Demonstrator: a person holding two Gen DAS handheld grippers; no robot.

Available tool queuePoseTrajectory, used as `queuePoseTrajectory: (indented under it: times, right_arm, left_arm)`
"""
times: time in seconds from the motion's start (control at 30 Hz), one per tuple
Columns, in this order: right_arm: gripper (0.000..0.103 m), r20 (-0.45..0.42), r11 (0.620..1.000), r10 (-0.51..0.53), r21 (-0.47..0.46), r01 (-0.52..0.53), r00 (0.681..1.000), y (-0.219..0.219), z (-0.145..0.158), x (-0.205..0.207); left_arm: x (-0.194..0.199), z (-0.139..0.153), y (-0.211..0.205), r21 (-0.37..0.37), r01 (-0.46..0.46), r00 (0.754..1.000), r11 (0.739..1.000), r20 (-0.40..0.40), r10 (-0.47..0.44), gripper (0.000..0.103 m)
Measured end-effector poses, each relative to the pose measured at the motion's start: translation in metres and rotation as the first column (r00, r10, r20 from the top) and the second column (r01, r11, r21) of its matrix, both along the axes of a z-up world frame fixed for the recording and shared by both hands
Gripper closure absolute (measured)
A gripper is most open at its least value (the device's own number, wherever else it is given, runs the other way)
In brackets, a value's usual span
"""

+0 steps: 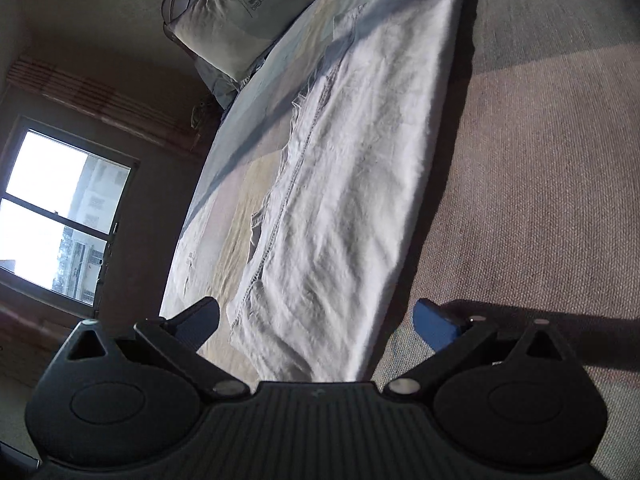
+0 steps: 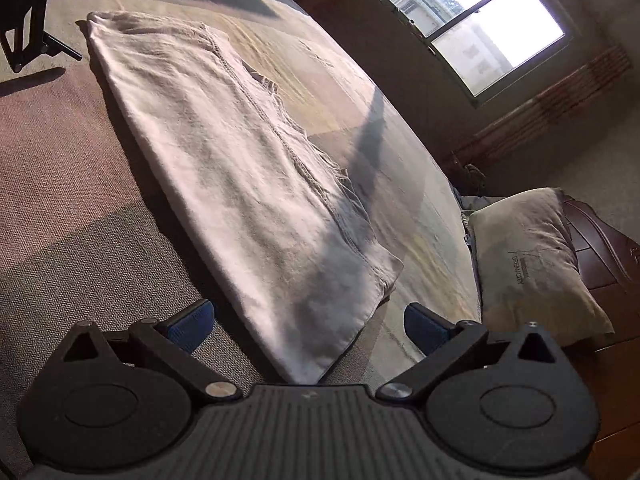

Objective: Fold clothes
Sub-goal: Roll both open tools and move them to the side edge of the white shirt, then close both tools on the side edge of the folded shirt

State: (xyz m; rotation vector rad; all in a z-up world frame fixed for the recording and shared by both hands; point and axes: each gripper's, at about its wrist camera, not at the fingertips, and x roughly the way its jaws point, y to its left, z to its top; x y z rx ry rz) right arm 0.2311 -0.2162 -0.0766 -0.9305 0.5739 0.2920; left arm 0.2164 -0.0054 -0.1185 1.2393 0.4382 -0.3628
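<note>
Cloth [image 1: 352, 184] first, white and folded into one long strip, lying flat on the bed [image 1: 540, 160] and running from bottom centre up to the top right of the left wrist frame. In the right wrist frame the same cloth [image 2: 240, 168] stretches from the upper left down to bottom centre. One long side shows a stitched hem with frayed threads sticking out, the other long side is a clean fold. The bed has a brownish woven cover, and lighter patchwork bedding on the hem side of the cloth.

Next biggest: a window [image 1: 56, 216] at the left edge of the left wrist frame, blown out bright; it sits upper right in the right wrist frame [image 2: 480, 16]. A pale pillow [image 1: 244, 20] with printed lettering leans against a dark wooden headboard [image 2: 600, 248]; the pillow [image 2: 532, 256] is at the right in the right wrist view.

Smallest stuff: the left gripper [image 1: 316, 324] has its fingers spread wide, straddling the near end of the cloth without pinching it. The right gripper [image 2: 308, 324] is spread wide too, over the opposite end, nothing clamped. The left gripper also peeks in at the top left corner of the right wrist frame.
</note>
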Motion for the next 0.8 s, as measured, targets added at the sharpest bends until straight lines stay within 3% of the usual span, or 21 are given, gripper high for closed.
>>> queuePoseTrajectory:
  times: [0.23,0.4,0.57,0.67,0.8]
  right_arm:
    - [0.0,0.012,0.985,0.117,-0.13,-0.114,0.993,0.044,-0.04,0.023]
    - [0.0,0.046,0.981,0.165,-0.112,-0.159,0.985,0.071,-0.039,0.041]
    - [0.0,0.082,0.972,0.203,-0.134,-0.191,0.976,0.091,-0.043,0.053]
    - [0.0,0.066,0.98,0.181,-0.097,-0.174,0.981,0.085,-0.038,0.061]
    - [0.0,0.07,0.986,0.12,-0.122,-0.111,0.99,0.053,-0.036,0.063]
  left_arm:
    - [0.02,-0.009,-0.034,0.043,0.119,0.992,0.992,0.035,-0.121,0.001]
    - [0.035,-0.011,-0.051,0.036,0.179,0.982,0.983,0.052,-0.181,0.001]
    - [0.053,-0.01,-0.056,0.02,0.176,0.984,0.984,0.024,-0.176,0.0]
    - [0.055,-0.012,-0.048,0.067,0.154,0.987,0.986,0.025,-0.156,0.0]
    - [0.058,-0.019,-0.014,0.155,0.109,0.991,0.982,0.063,-0.12,0.0]
